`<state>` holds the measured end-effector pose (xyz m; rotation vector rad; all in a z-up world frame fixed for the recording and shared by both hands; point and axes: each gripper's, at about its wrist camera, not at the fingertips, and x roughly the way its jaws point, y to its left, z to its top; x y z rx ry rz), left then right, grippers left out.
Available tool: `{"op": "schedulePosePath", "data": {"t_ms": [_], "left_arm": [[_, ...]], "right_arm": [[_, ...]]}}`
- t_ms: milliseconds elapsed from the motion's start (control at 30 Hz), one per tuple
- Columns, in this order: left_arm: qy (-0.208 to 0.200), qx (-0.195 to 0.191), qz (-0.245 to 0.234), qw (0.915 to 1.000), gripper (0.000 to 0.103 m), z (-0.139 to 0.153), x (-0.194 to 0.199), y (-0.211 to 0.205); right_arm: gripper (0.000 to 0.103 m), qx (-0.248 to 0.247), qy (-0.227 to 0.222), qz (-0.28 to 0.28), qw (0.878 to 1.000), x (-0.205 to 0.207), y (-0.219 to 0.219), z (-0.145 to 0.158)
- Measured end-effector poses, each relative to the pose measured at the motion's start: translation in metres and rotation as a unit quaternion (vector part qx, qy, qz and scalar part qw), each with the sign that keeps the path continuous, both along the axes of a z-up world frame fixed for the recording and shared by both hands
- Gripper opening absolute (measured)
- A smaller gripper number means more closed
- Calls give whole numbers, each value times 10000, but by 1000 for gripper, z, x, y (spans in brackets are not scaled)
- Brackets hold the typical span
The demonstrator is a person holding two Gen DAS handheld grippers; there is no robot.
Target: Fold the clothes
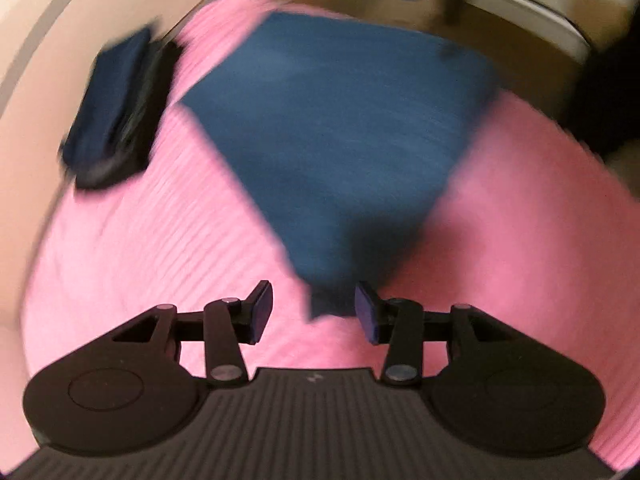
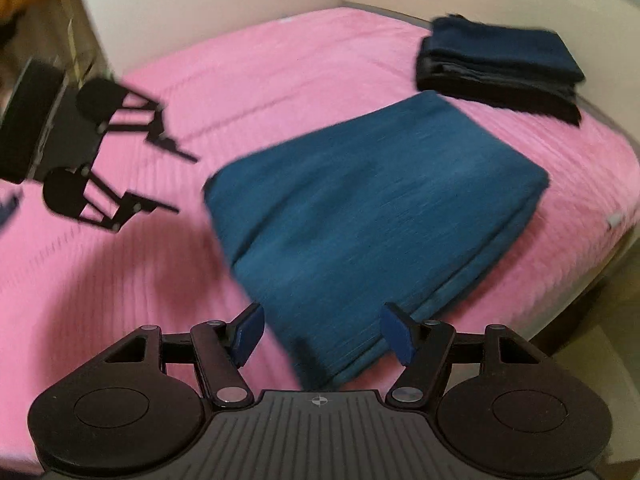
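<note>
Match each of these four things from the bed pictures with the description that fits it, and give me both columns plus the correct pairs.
Things:
1. bedspread
2. teal cloth
3. dark stack
4. right gripper

Descriptions:
A. folded, lying in the middle of the bed
B. jaws open, nothing pressed between them
C. pink, covering the bed
D. navy and black folded items piled near the bed's far edge by the wall

Pairs: 1-C, 2-A, 3-D, 4-B
</note>
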<state>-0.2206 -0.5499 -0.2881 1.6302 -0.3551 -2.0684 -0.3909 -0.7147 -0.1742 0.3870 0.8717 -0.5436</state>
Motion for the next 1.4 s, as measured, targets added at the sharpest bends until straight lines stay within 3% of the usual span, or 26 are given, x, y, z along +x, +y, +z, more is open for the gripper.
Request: {"op": "schedulePosePath", "data": {"t_ms": [133,267,333,400,433,467,533,633,733,800,867,933,1067,1133,1233,1300,1400], "left_arm": [[-398,-788,-1013,9909,42,-39,-5,31],[-817,-1379,-1702,9723,38,-75,-9,32],[-817,-1518,-1804,9684,35,-82,-6,26],[-765,-1496,-1619,9724,27,-87,1,16],[-753,-1502,-1510,9741,21,-90,5,12],[-743,-1488,-1413,9759,18,-92,10,9],[-648,-1466,-1322,9782,16,-94,14,7],[-468,-1414,-1255,9808,14,-92,12,8],[-393,-1359,-1305,9813,14,-89,12,9],[-365,-1332,-1340,9813,14,-86,11,10],[-394,-1319,-1331,9815,14,-83,10,11],[-414,-1255,-1236,9835,16,-79,13,12],[-503,-1022,-910,9893,17,-62,25,17],[-438,-861,-582,9936,17,-49,31,16],[2,-610,250,9978,17,-22,33,4],[460,-393,913,9940,17,-5,28,-13],[1020,-148,1599,9817,17,9,12,-36]], "right_arm": [[67,-805,666,554,9930,29,42,-23],[67,-1779,1170,1285,9686,61,65,-46],[67,-2049,1397,1504,9570,72,66,-60],[67,-2298,1714,1787,9412,82,64,-79],[47,-2462,1909,1908,9309,81,65,-87],[37,-2630,2104,2025,9196,80,66,-96],[20,-2587,2008,1938,9248,65,60,-91],[14,-2575,1989,1859,9272,43,60,-82],[14,-2650,2062,1997,9205,30,70,-82],[15,-2604,2065,1967,9224,33,70,-78],[21,-2540,2111,1915,9243,40,70,-75],[46,-2313,2066,1806,9334,37,71,-70],[47,-1702,1768,1306,9606,22,70,-50],[47,-1407,1424,865,9759,15,58,-32],[47,-926,873,165,9917,8,21,-8],[47,-642,585,-179,9961,7,-12,1],[47,-401,205,-214,9988,10,-66,1]]}}
